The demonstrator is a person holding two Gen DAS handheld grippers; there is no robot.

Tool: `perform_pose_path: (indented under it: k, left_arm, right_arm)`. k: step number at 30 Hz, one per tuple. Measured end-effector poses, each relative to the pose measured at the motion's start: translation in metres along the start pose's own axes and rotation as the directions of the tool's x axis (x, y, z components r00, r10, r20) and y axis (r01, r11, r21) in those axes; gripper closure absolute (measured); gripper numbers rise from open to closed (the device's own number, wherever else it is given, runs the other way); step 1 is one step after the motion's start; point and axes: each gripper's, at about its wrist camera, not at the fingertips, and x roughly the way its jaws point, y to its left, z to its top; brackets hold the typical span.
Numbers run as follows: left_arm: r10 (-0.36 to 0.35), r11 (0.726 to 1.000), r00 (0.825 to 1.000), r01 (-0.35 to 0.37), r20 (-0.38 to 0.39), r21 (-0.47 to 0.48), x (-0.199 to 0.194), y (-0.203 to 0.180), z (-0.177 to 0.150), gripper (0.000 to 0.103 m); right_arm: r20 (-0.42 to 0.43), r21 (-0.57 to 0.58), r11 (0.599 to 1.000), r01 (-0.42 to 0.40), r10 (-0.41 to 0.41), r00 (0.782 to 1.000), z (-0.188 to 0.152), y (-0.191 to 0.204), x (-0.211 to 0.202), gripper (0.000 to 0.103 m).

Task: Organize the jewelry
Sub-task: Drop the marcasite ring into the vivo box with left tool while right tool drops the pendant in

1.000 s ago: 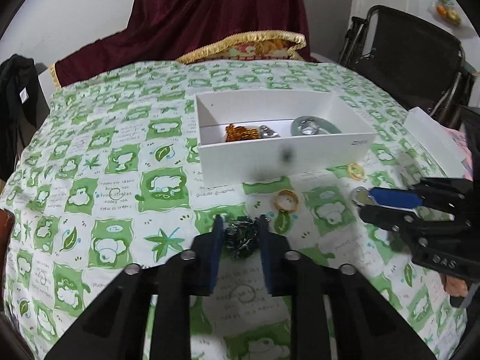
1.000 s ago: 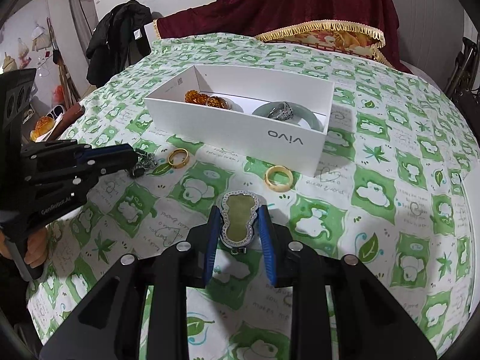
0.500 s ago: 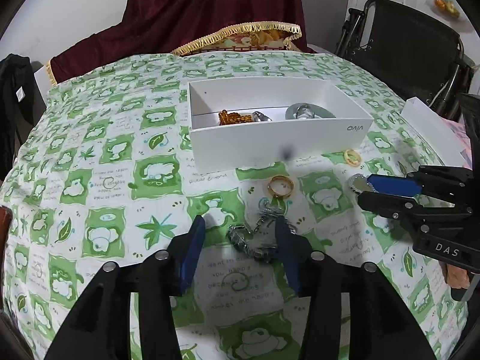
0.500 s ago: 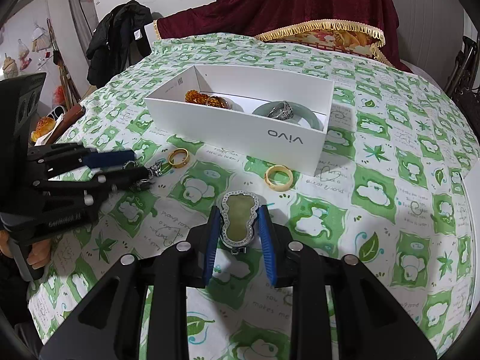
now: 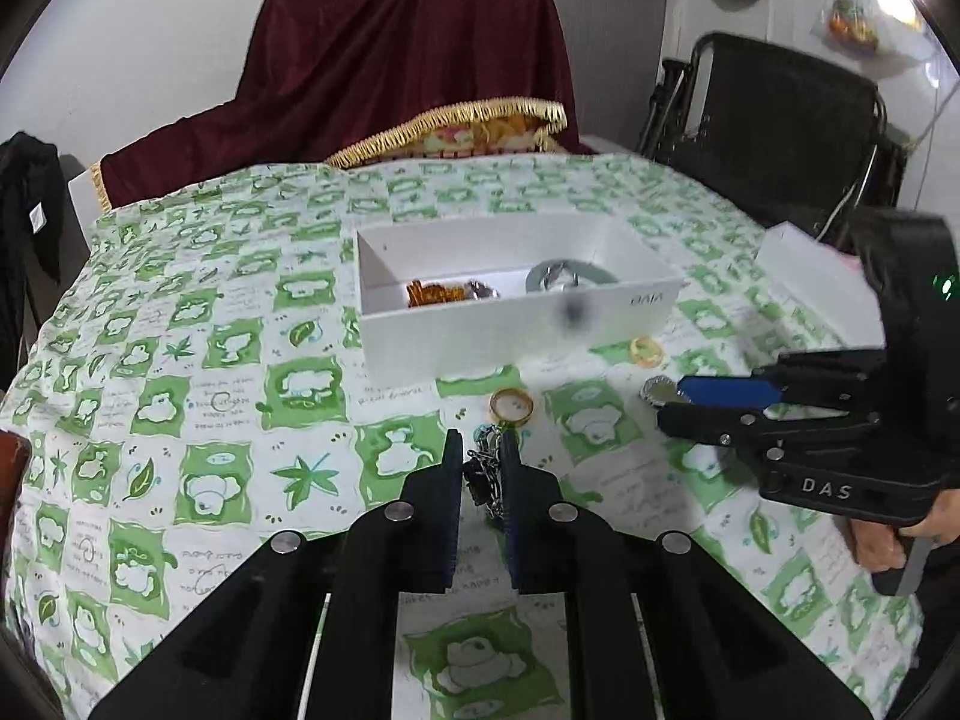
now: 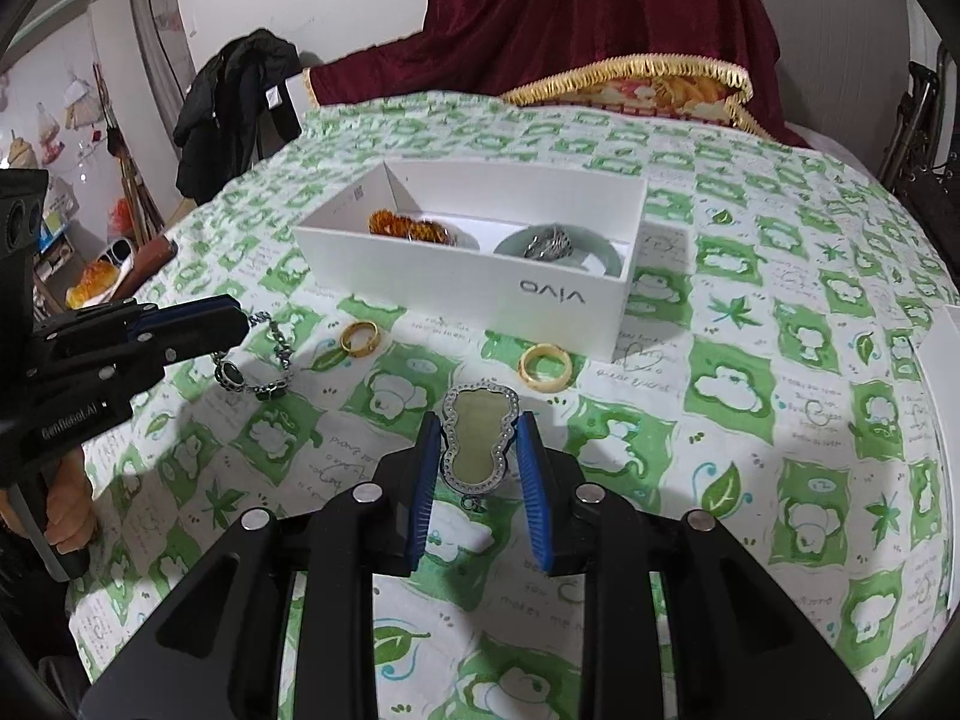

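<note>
At twelve o'clock from both your grippers sits the white box (image 6: 474,276), across the green cloth (image 6: 780,360). Your left gripper (image 5: 481,468) is pinched shut on the dark chain bracelet (image 6: 255,363), which dangles with its low end touching the cloth. Your right gripper (image 6: 477,468) clamps the pale pendant (image 6: 478,441), long axis pointing at twelve. I'd judge the left nearer the box. Two gold rings (image 6: 359,338) lie loose between.
</note>
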Motion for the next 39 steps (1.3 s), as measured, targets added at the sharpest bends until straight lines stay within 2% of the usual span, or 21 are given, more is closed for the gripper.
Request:
perform_pose_path:
  k: [6,18,22,28,34,39]
  left_arm:
    - [-0.036,0.997,0.998,0.039,0.046,-0.062,-0.015,0.011,0.003,0.091]
    - [-0.037,0.996,0.996,0.044,0.085,-0.079,-0.027,0.012,0.014,0.091]
    - [-0.018,0.998,0.995,0.024,0.096,-0.063,-0.031,0.010,0.026,0.091]
    - [-0.024,0.999,0.992,0.027,0.125,-0.027,-0.035,0.005,0.062,0.091]
    - [-0.032,0.999,0.992,0.033,0.121,-0.007,-0.015,0.000,0.097,0.091]
    - [-0.041,0.999,0.997,0.043,0.065,-0.028,0.022,0.006,0.109,0.091]
  right_arm:
    - [0.036,-0.007,1.000,0.000,0.000,0.999,-0.004,0.003,-0.012,0.078]
    - [0.102,0.046,0.998,-0.037,0.032,0.994,-0.002,-0.007,-0.033,0.078]
    - [0.142,0.070,0.997,-0.042,0.032,0.989,0.008,-0.014,-0.043,0.078]
    - [0.171,0.091,0.994,-0.065,0.049,0.984,0.043,-0.026,-0.049,0.078]
    - [0.134,0.071,0.995,-0.070,0.060,0.989,0.074,-0.027,-0.028,0.078]
    - [0.067,0.080,0.995,-0.060,0.055,0.996,0.086,-0.032,0.003,0.078]
